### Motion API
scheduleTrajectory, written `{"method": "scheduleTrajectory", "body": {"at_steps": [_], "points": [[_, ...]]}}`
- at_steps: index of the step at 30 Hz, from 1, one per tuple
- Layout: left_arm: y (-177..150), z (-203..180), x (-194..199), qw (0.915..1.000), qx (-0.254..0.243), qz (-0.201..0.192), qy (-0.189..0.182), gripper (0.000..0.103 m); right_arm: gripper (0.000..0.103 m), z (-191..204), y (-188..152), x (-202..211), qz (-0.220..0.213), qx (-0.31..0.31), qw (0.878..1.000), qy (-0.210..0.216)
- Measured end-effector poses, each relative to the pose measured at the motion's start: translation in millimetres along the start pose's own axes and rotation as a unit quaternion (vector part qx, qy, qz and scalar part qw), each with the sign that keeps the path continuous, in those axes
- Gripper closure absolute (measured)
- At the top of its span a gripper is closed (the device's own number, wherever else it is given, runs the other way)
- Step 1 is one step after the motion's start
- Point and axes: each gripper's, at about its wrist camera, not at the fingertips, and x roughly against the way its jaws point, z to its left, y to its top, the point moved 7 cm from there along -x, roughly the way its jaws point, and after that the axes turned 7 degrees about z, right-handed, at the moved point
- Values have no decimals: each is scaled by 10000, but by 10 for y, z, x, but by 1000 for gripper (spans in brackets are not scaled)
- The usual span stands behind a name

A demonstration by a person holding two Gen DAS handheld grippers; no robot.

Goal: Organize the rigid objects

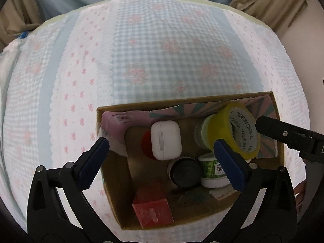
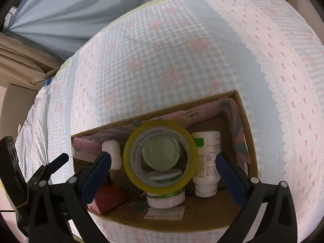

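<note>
Since nothing loose shows on the bedsheet (image 1: 162, 50) around the cardboard box (image 2: 248, 141), you look nearly finished: tape roll (image 2: 161, 155) sits inside, both grippers (image 1: 160, 162) (image 2: 164, 180) spread, holding nothing

"MADE IN CHINA" repeated on inner core of yellow tape roll (image 1: 236, 130); other labels illegible

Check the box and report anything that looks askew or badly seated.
The yellow tape roll stands on edge atop the green-labelled jar rather than lying flat, so it could roll. The white bottle lies on its side in the cardboard box. Both tongs, left and right, are open and holding nothing.
</note>
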Motion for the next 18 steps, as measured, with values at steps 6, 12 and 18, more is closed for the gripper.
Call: {"method": "scheduleTrajectory", "body": {"at_steps": [6, 12, 18], "points": [[-100, 4, 263, 9998, 79, -180, 36, 1, 0, 45, -167, 146, -30, 23, 10000, 18], [-236, -53, 687, 9988, 119, -464, 82, 1, 0, 134, -373, 462, -76, 129, 9999, -27], [-428, -208, 1222, 9973, 195, -705, -13, 1, 0, 213, -591, 1054, -271, 246, 9993, -41]]}}
